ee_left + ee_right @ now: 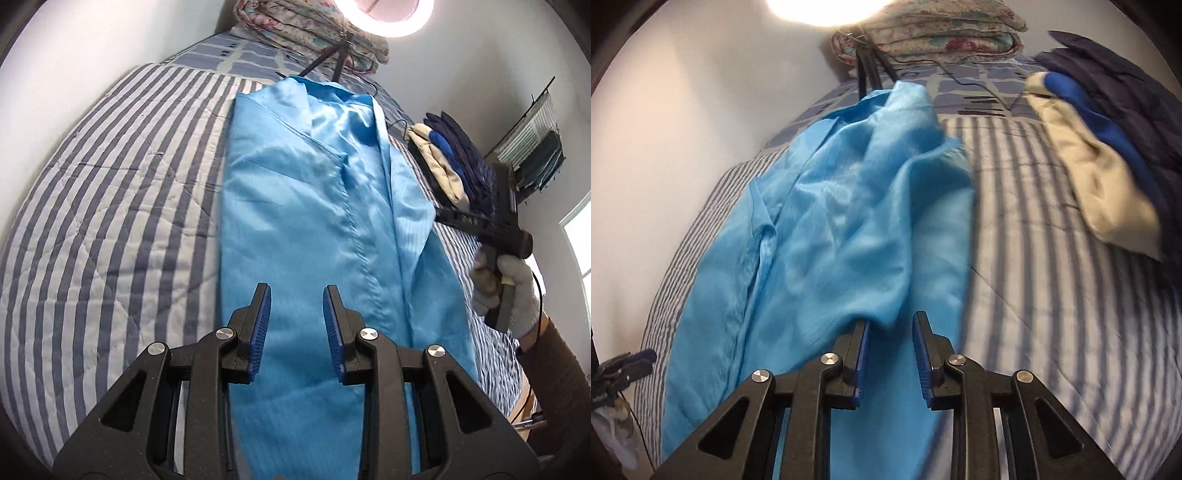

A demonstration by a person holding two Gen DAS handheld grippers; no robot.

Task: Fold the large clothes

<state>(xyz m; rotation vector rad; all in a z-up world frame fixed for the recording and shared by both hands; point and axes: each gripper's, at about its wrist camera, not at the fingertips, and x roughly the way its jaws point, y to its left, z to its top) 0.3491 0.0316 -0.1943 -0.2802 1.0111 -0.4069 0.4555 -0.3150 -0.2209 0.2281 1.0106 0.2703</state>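
Light blue garment (295,192) lying lengthwise on striped quilt (110,206) of bed, collar end toward far wall, already narrowed into a long band with one side panel lapped over the middle. Left gripper (297,291) above near hem end, jaws spread, nothing between pads, cloth visible through the gap. Right gripper (891,325) at right edge of same garment; jaws apart with a clear gap, a raised fold of blue fabric lying against the tip of the left finger (862,334), not pinched as far as the right wrist view shows. Gloved hand (506,288) on right gripper's handle visible from left wrist view. Fabric judged thin, satin-like, glossy: light, very soft, no stiffness, likely slippery against itself and against the pads; layers probably slide apart if lifted loosely. Best hold judged at hem corners or along seamed edge, taking all stacked layers in one bite, deep into pads rather than at the tips. Pile of other clothes (1108,155) (dark, cream, blue) well apart to the right; folded floral bedding (934,33) at bed head. Cross fold not yet made.
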